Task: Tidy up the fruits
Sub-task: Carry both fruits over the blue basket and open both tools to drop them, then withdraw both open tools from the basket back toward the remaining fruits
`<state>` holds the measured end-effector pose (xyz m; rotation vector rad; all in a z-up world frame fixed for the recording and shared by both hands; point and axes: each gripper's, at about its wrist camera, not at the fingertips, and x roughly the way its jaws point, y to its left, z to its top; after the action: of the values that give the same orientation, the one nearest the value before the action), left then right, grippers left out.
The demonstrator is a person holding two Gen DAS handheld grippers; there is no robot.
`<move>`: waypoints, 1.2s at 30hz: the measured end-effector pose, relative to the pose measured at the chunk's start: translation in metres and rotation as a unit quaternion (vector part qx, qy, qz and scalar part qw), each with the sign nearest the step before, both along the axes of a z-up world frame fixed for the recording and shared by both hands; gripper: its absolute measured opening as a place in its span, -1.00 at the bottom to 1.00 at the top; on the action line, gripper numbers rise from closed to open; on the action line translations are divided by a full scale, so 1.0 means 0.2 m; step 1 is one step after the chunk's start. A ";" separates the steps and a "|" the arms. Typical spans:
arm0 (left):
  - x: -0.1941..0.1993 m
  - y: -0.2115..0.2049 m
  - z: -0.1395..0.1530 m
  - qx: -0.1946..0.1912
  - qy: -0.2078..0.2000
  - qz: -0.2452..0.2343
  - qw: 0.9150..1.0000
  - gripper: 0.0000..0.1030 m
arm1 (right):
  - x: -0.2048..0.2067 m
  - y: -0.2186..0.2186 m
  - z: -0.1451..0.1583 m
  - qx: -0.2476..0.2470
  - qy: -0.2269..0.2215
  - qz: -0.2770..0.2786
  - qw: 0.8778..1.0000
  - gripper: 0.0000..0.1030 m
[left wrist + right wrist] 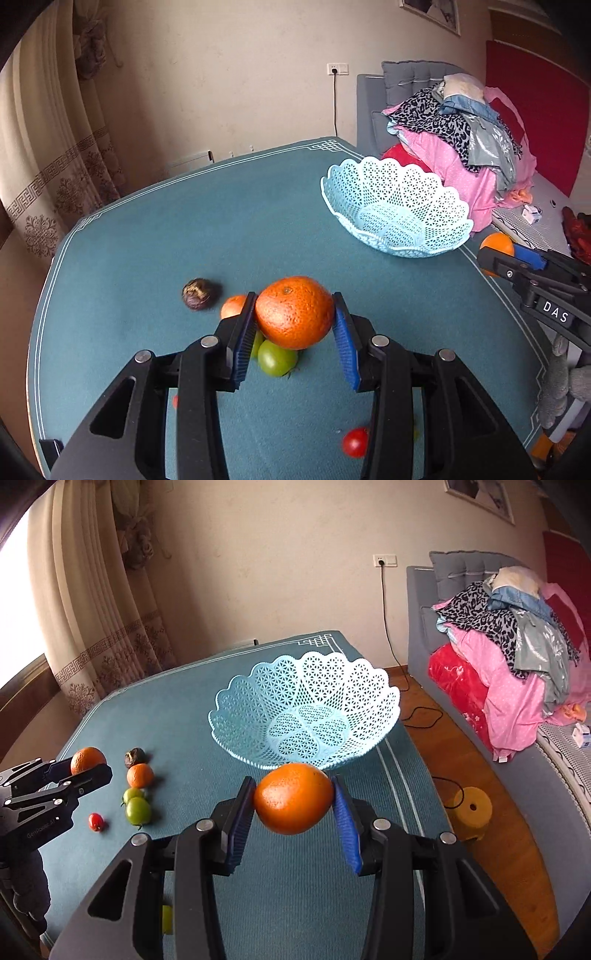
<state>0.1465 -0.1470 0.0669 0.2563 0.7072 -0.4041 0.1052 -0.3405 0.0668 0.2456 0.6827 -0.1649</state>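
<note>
My left gripper (pixel 295 314) is shut on a large orange (pixel 294 312), held above the teal table; it also shows in the right wrist view (pixel 88 760). My right gripper (pixel 294 797) is shut on another orange (pixel 293 798), just in front of the light blue lattice basket (pixel 306 709), which is empty; the basket also shows in the left wrist view (pixel 397 205). On the table lie a small orange (pixel 140 775), two green tomatoes (pixel 138 810), a red cherry tomato (pixel 96 821) and a dark wrinkled fruit (pixel 134 757).
The teal table (pixel 295 886) has its right edge close to the basket. A grey sofa with piled clothes (pixel 509 657) stands to the right. A yellow stool (pixel 472 808) and a cable lie on the wooden floor. Curtains hang at the left.
</note>
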 end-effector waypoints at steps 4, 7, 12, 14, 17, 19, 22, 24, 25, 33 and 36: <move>0.11 -0.16 0.01 -0.006 0.007 -0.024 1.000 -0.21 | 0.09 -0.07 0.01 -0.002 -0.004 -0.011 1.000 -0.18; 0.20 -0.27 0.01 -0.012 0.015 -0.037 0.999 -0.21 | 0.14 -0.12 0.00 -0.002 -0.002 -0.020 1.000 -0.18; 0.28 -0.43 -0.01 -0.009 0.017 -0.058 0.998 -0.21 | 0.22 -0.16 -0.02 -0.008 0.000 -0.028 1.000 -0.18; 0.32 -0.48 -0.04 -0.003 0.020 -0.061 0.998 -0.21 | 0.24 -0.18 -0.02 -0.008 0.001 -0.029 1.000 -0.18; 0.35 -0.52 -0.07 -0.001 0.026 -0.064 0.998 -0.21 | 0.27 -0.19 -0.04 -0.005 0.004 -0.032 0.999 -0.18; 0.37 -0.54 -0.08 0.000 0.029 -0.066 0.997 -0.21 | 0.27 -0.19 -0.04 -0.006 0.004 -0.033 0.999 -0.18; 0.40 -0.55 -0.10 0.003 0.032 -0.065 0.997 -0.12 | 0.28 -0.19 -0.05 -0.008 0.004 -0.034 0.999 -0.17; 0.41 -0.55 -0.10 0.000 0.028 -0.061 0.998 0.34 | 0.28 -0.20 -0.05 -0.008 0.001 -0.037 0.999 -0.16; 0.41 -0.54 -0.10 -0.005 0.024 -0.058 0.998 0.42 | 0.28 -0.20 -0.04 -0.006 -0.002 -0.039 0.999 -0.13; 0.42 -0.46 -0.04 -0.017 0.014 -0.041 0.999 0.52 | 0.28 -0.19 -0.03 -0.012 -0.010 -0.044 0.999 0.25; 0.41 -0.43 -0.03 -0.019 0.011 -0.037 0.999 0.53 | 0.26 -0.18 -0.02 -0.012 -0.011 -0.043 0.999 0.25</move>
<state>0.2289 -0.2336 0.0615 0.2427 0.7125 -0.4910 0.1581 -0.3764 0.0622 0.2531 0.6483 -0.2533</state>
